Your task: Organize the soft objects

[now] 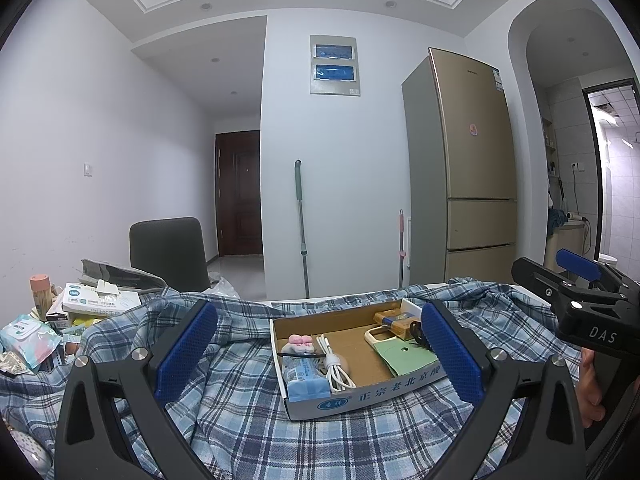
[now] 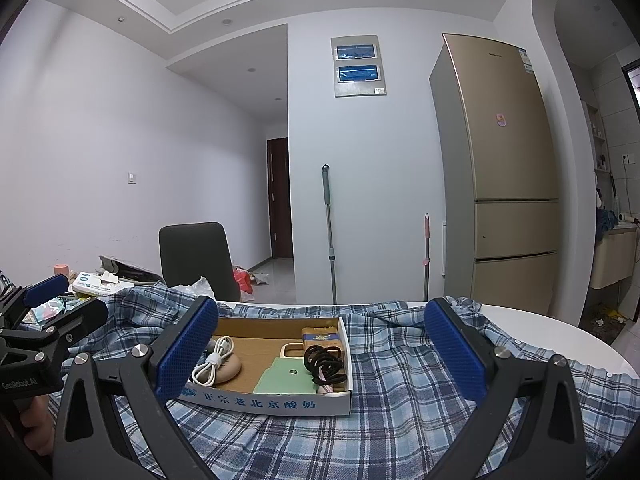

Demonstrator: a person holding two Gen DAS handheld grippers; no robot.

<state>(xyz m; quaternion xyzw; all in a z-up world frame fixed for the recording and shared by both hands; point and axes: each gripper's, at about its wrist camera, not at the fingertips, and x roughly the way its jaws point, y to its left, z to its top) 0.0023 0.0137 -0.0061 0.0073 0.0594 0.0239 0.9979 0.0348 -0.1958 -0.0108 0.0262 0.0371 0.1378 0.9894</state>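
Observation:
A blue plaid shirt (image 1: 248, 420) lies spread over the table, also in the right wrist view (image 2: 400, 392). On it sits a shallow cardboard box (image 1: 362, 398) holding a pink soft toy (image 1: 301, 342), a blue tissue pack (image 1: 306, 378), a white cable (image 1: 334, 366), a green card (image 1: 406, 356) and black hair ties (image 2: 324, 364). The box (image 2: 264, 400) shows in the right wrist view too. My left gripper (image 1: 320, 348) is open and empty, above the shirt in front of the box. My right gripper (image 2: 320, 352) is open and empty, beside it.
Clutter lies at the table's left end: a tissue box (image 1: 100, 300), a wet-wipe pack (image 1: 26, 338) and a toothpick jar (image 1: 42, 290). A dark chair (image 1: 168, 254) stands behind the table. A fridge (image 1: 468, 168) and two mop handles stand by the wall.

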